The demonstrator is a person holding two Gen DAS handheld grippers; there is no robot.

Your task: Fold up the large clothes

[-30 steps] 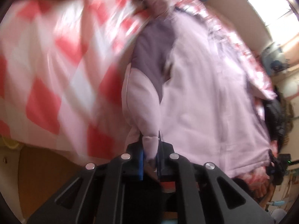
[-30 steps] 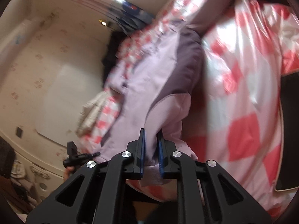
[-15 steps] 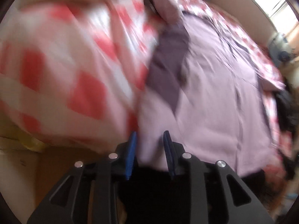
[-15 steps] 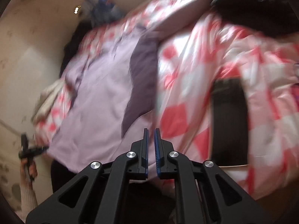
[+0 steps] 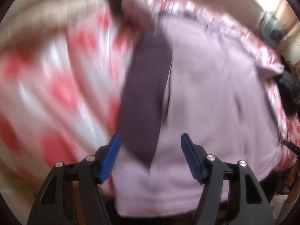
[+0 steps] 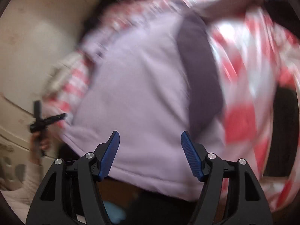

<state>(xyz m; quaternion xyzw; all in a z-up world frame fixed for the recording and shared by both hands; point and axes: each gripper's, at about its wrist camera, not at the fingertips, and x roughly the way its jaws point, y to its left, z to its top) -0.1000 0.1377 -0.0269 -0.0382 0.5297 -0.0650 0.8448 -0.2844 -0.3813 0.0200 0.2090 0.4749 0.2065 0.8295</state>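
Left hand-held gripper jaws apart, just been opening, nothing pinched. Lilac garment flat on bed, dark purple panel along it. Red-white checked cover alongside. View blurred.

Checked bedspread blurred throughout

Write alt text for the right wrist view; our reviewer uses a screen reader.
The right gripper, jaws just opened and holding nothing, hovers over a lilac garment with a dark purple panel, spread on a red-and-white checked bedcover. The image is motion-blurred.
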